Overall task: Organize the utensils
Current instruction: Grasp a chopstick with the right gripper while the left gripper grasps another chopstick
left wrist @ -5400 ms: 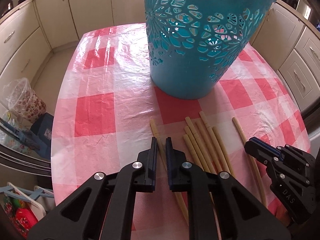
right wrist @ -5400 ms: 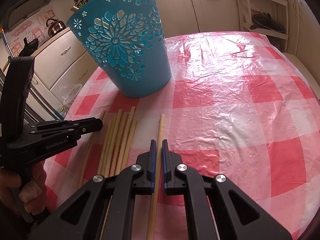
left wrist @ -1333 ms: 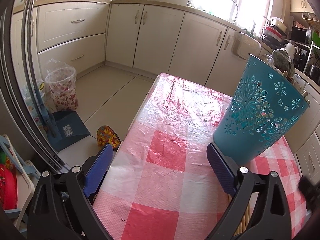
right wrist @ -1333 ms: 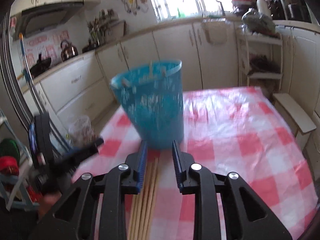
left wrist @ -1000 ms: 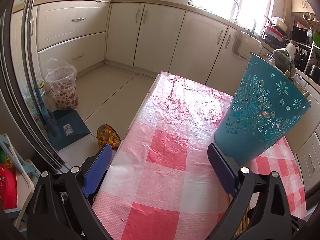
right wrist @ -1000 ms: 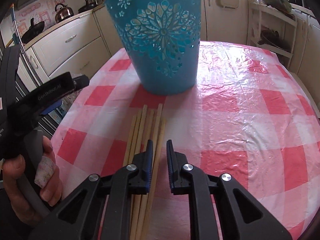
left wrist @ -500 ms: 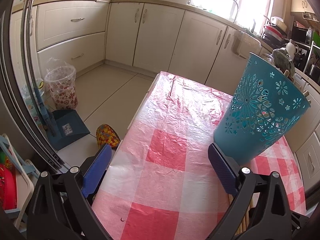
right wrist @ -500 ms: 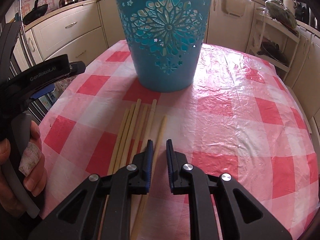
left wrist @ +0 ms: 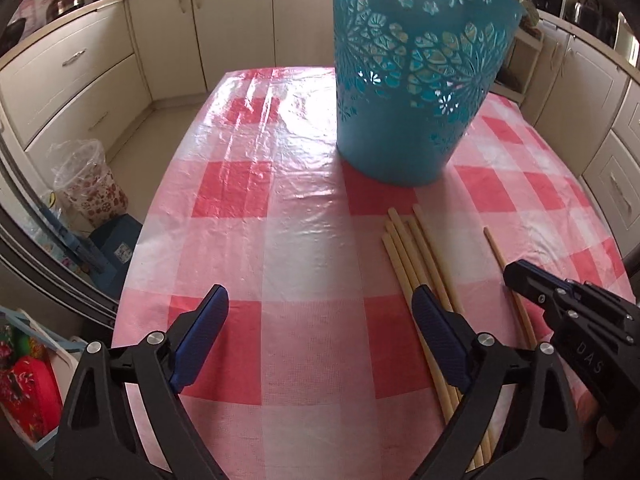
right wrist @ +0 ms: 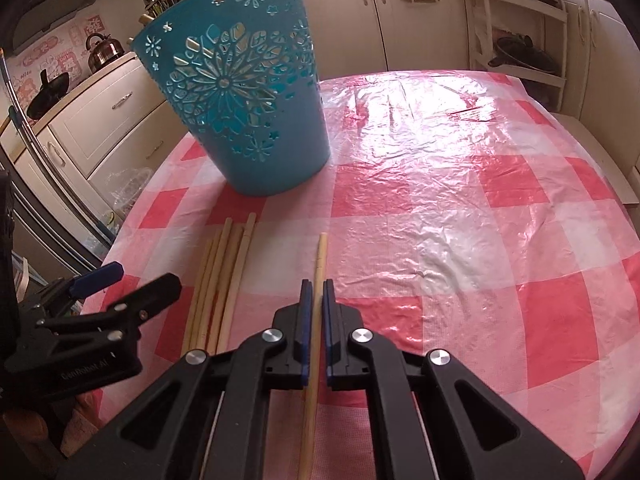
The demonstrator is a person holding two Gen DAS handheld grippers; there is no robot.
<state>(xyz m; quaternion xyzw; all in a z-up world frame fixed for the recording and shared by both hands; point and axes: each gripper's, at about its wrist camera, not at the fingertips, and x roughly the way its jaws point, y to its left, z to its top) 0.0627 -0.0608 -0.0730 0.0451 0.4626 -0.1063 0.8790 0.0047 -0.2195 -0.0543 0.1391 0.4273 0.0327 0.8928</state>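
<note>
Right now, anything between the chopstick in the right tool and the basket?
Nothing visible. The right tool is shut on the lone chopstick; only bare tablecloth lies between its tip and the basket. The chopstick bundle lies to the left, off that line.

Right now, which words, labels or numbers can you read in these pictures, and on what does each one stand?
"DAS": on the body of the right hand-held gripper, seen from the left wrist.
"GenRobot.AI": on the left hand-held gripper, faint and only partly readable.
Wall stickers behind the kettle: too blurred to read.
Bucket: only flower patterns, no text.
</note>
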